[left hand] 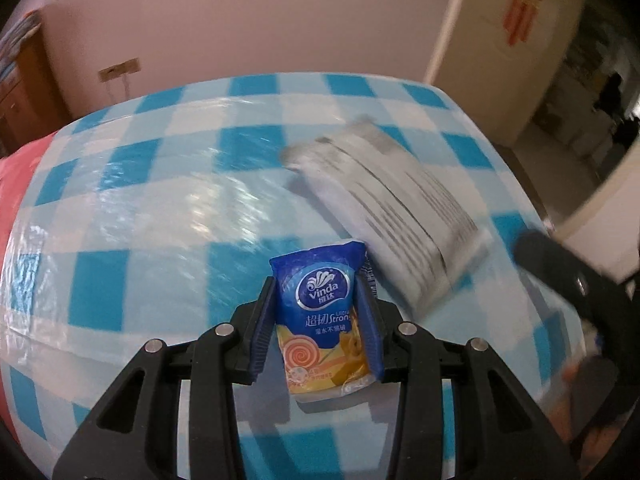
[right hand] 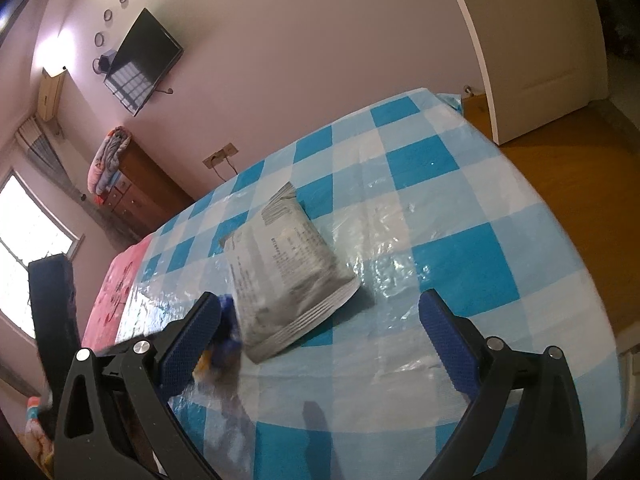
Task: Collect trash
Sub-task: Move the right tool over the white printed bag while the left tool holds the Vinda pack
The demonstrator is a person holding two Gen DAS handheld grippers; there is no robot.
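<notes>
A small blue and orange Vinda tissue packet (left hand: 320, 320) stands upright between the blue pads of my left gripper (left hand: 316, 285), which is shut on its sides just above the checked tablecloth (left hand: 160, 220). Right behind it lies a flat grey-white printed packet (left hand: 384, 200). In the right wrist view that grey packet (right hand: 288, 264) lies ahead of my right gripper (right hand: 320, 308), whose fingers stand wide open and hold nothing. The tissue packet (right hand: 226, 332) shows as a blue blur beside the left finger (right hand: 192, 344).
The table carries a blue and white checked cloth under clear plastic (right hand: 460, 208), with a pink cloth (right hand: 120, 280) at its left end. Bare wooden floor (right hand: 560, 168) and a white door (right hand: 540, 40) lie beyond the far right edge. A wooden dresser (right hand: 136, 192) stands by the wall.
</notes>
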